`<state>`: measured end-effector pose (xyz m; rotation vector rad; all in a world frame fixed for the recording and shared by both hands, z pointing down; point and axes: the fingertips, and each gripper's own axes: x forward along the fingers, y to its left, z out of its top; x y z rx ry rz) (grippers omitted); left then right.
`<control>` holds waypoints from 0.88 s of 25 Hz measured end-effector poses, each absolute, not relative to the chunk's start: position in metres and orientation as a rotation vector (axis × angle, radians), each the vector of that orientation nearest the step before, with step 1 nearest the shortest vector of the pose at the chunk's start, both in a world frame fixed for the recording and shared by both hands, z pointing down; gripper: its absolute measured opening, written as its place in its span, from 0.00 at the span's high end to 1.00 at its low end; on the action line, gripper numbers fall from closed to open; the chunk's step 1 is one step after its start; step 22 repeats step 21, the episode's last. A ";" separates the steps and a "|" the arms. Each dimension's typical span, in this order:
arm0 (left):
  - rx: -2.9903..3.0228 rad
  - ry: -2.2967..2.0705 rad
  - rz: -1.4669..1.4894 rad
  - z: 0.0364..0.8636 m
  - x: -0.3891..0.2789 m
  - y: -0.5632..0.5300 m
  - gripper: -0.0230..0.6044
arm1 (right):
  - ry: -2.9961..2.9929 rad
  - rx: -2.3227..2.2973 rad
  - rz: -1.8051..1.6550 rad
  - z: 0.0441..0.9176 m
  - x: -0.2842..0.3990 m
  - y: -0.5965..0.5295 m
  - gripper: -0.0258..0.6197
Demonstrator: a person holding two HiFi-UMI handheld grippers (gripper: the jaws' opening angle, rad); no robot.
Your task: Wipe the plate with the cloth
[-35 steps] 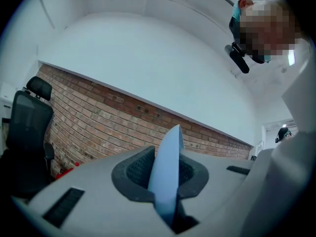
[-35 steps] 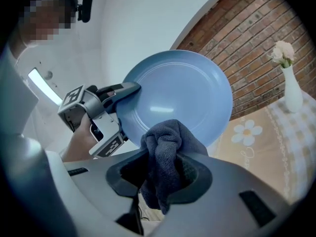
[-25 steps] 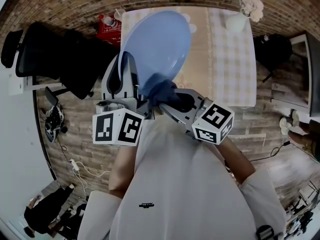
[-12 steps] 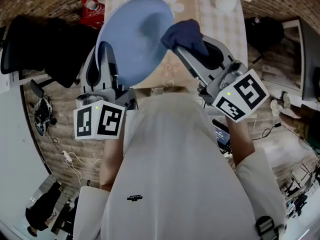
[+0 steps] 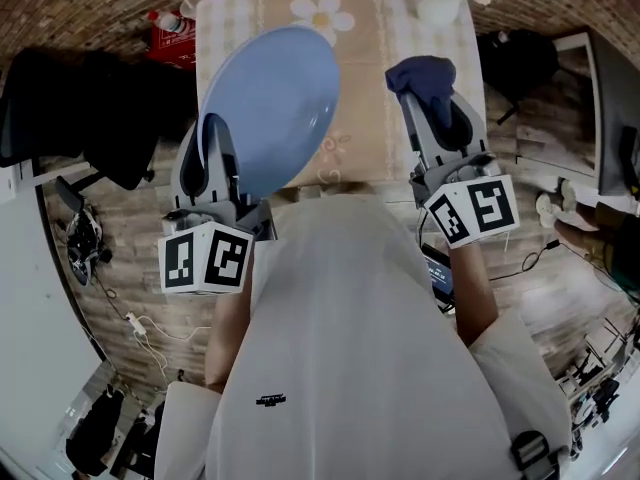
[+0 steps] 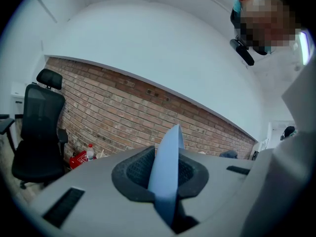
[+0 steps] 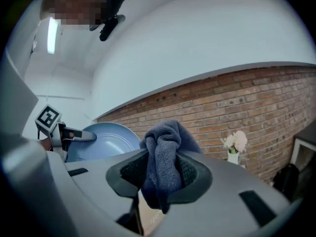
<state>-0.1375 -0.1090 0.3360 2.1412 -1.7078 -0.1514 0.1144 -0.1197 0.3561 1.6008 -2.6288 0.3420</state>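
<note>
Plate (image 5: 270, 108), probably stiff, slippery and breakable, sits clamped by its rim in the left hand-held gripper (image 6: 165, 174), raised above the table (image 5: 390, 38). The right hand-held gripper (image 7: 160, 177) pinches the soft, bunched cloth (image 5: 425, 76), apart from the plate.

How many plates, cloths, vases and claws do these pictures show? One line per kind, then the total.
Plates: 1, the plate in the left claw.
Cloths: 1, the cloth in the right claw.
Vases: 1, the vase on the table.
Claws: 2.
Total: 5.
</note>
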 end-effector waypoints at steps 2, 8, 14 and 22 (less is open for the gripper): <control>2.132 -1.697 -0.129 0.343 -0.136 -0.109 0.89 | -2.584 1.633 0.453 0.376 0.119 -0.117 0.77; 2.119 -1.664 -0.065 0.356 -0.130 -0.107 0.89 | -2.517 1.621 0.541 0.407 0.118 -0.115 0.77; 2.122 -1.654 -0.038 0.359 -0.126 -0.106 0.89 | -2.521 1.609 0.548 0.410 0.111 -0.123 0.77; 2.128 -1.653 -0.029 0.353 -0.122 -0.111 0.89 | -2.520 1.621 0.569 0.407 0.113 -0.132 0.77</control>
